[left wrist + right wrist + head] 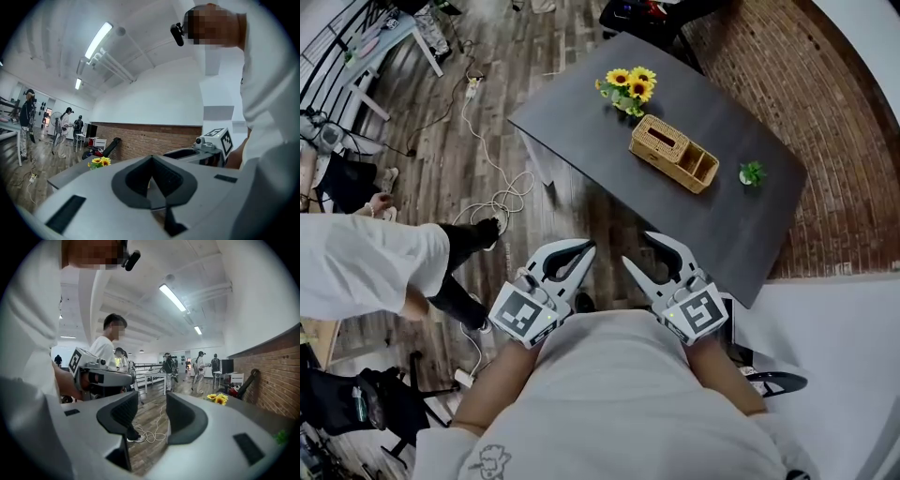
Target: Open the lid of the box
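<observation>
Wicker, so I judge the box point(673, 153) light, stiff and grippy; it sits mid-worktop point(581, 112) by the sunflowers point(630, 86), well ahead of me. I'd pinch the lid point(659, 141) at its slot edge; the left hand-held gripper point(587, 249) is closed and empty, the right hand-held gripper point(637, 248) wide and empty.

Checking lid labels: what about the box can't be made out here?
- Head view: wicker box too small to show its lid's hinge or catch.
- Left gripper view: box not discernible behind the left gripper; sunflowers show.
- Right gripper view: box not discernible past the right gripper; small plant blurred at the edge.
</observation>
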Action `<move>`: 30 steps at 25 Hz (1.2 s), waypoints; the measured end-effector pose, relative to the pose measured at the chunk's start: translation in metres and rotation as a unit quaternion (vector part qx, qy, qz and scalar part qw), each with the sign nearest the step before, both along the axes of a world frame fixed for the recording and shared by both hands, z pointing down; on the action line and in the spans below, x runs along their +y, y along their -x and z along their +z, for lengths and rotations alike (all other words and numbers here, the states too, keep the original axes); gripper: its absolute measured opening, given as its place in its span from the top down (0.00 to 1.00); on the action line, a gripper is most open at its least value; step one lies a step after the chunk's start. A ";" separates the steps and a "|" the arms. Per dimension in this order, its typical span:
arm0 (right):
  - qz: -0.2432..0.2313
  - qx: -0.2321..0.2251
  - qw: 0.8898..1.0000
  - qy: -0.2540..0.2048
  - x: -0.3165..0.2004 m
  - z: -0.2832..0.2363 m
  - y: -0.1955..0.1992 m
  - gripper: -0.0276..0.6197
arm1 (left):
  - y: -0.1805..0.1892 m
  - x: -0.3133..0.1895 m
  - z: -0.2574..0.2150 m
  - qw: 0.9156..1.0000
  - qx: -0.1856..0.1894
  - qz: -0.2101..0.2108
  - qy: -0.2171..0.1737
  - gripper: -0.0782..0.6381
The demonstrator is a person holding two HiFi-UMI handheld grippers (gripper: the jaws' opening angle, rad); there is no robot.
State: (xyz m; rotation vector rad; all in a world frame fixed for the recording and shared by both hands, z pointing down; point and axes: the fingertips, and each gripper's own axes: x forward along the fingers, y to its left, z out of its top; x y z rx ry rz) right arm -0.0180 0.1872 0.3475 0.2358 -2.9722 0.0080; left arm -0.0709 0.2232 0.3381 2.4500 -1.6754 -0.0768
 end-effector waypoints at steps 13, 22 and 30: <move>-0.044 -0.002 0.999 0.011 -0.027 0.008 0.033 0.65 | 0.027 -0.021 0.003 0.999 -0.002 -0.034 0.005 0.88; -0.073 -0.005 0.997 0.007 -0.096 0.008 0.050 0.65 | 0.041 -0.086 0.006 0.998 -0.007 -0.063 0.009 0.88; -0.055 -0.012 0.998 0.006 -0.179 0.004 0.033 0.65 | 0.025 -0.170 0.005 0.999 -0.011 -0.046 0.006 0.88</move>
